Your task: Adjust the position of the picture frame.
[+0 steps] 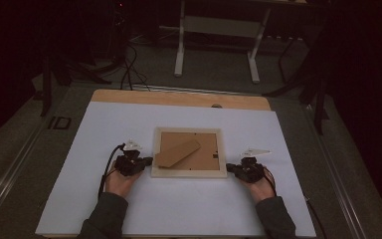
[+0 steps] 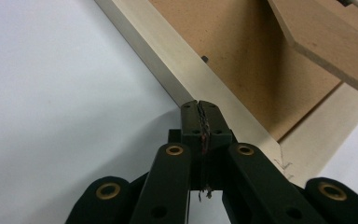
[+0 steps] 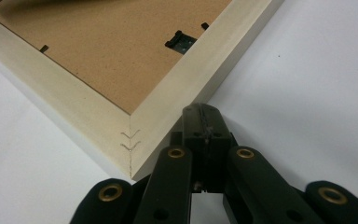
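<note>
Nearest the lens: left gripper (image 2: 200, 108), jaws pressed together, empty, tip against the left rail of picture frame (image 1: 189, 152). Face down mid-sheet, cardboard back up, easel stand (image 1: 177, 153) slanting across. Right gripper (image 3: 204, 113) likewise closed on nothing, tip at the frame's 5 o'clock corner. Wide bare white sheet (image 1: 179, 209) all round, most at 6 o'clock. Corner staples (image 3: 131, 140) and hanger clip (image 3: 181, 41) plain from the right gripper view.

Cream picture frame (image 1: 189, 174) with brown backing board (image 3: 112, 51), white table cover (image 1: 179, 209), black fingers (image 2: 200, 122)
</note>
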{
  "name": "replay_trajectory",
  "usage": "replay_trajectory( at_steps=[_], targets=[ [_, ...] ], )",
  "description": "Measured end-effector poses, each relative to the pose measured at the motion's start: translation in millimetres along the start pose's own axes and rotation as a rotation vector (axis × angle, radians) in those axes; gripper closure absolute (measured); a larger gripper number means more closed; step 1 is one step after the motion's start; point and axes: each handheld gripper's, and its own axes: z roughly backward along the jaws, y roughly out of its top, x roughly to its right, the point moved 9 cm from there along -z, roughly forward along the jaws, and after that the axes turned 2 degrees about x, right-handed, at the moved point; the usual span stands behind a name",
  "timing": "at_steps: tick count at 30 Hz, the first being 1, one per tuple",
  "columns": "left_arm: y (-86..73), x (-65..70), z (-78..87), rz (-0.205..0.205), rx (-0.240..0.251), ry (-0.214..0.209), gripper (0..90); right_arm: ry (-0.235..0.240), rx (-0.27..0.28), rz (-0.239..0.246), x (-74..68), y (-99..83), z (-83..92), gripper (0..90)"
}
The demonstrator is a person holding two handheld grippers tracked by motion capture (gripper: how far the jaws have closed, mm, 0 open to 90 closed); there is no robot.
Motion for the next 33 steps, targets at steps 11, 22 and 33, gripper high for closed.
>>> replay_trajectory(
  at_steps=[11, 22, 33],
  targets=[
    [1.0, -4.0, -0.8, 0.03, 0.023, -0.011, 90.0, -0.012, 0.006, -0.019, 0.0, 3.5, -3.1, 90.0],
    [5.4, -8.5, -3.9, 0.055, 0.041, 0.008, 90.0, -0.002, 0.034, -0.038, 0.5, 12.8, -5.6, 90.0],
    [3.5, -7.3, -3.0, 0.064, 0.032, 0.008, 90.0, -0.009, 0.042, -0.051, 2.5, 14.1, -7.4, 90.0]
  ],
)
